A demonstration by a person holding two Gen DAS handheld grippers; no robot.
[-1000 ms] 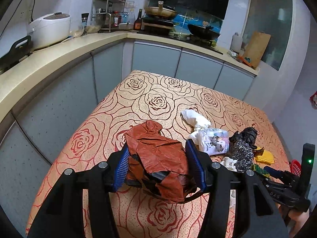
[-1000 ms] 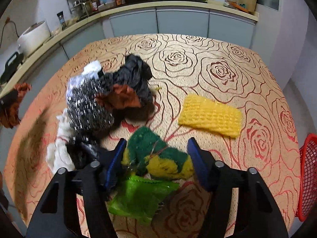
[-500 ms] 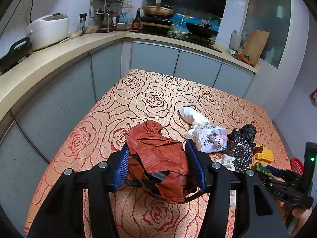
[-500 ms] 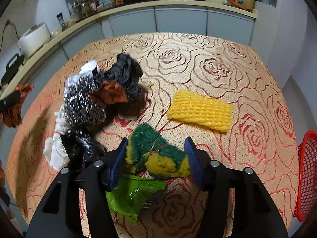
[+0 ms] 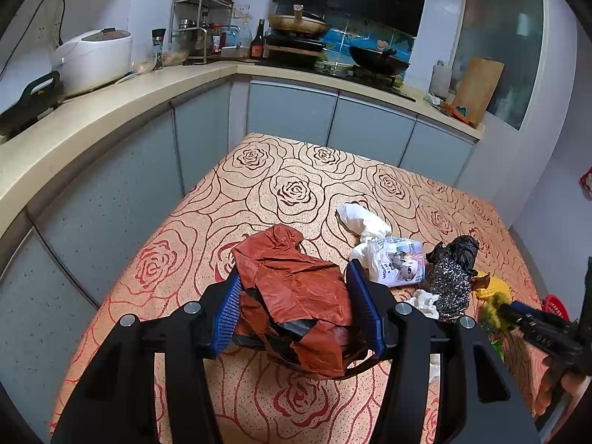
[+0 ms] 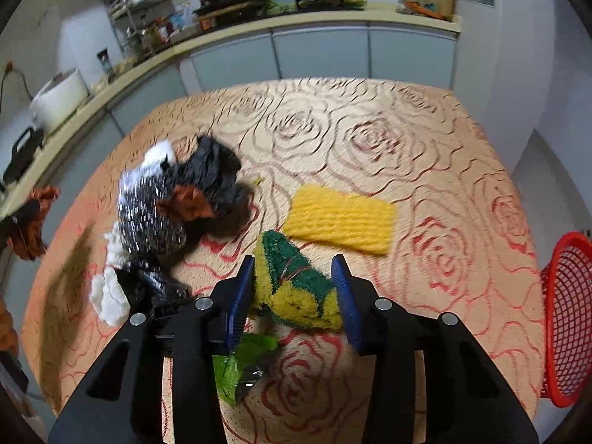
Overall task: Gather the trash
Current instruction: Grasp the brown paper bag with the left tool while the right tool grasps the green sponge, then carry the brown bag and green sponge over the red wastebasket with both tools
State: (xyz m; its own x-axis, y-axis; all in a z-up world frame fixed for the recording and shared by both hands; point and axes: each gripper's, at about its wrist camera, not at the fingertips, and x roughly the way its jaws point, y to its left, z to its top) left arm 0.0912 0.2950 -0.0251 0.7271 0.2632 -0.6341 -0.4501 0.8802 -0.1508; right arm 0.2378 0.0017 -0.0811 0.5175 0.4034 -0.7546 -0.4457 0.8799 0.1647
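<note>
Lifting scouring sponge (image 6: 296,292) clenched in right gripper (image 6: 296,296) | left gripper (image 5: 294,314) grasping brown wrapper (image 5: 296,292) | carry steadily toward red basket (image 6: 566,314), release inside rim.

We see a trash heap (image 6: 177,203) at ten o'clock on the worktop (image 6: 425,140), a foam net sleeve (image 6: 340,218) just right of it, and a basket (image 6: 566,314) off the edge at three o'clock. A scouring sponge (image 6: 296,292) sits between our right fingers (image 6: 240,296), a plastic wrapper (image 6: 240,362) beneath. A crumpled bag (image 5: 296,296) fills our left fingers (image 5: 362,310).
</note>
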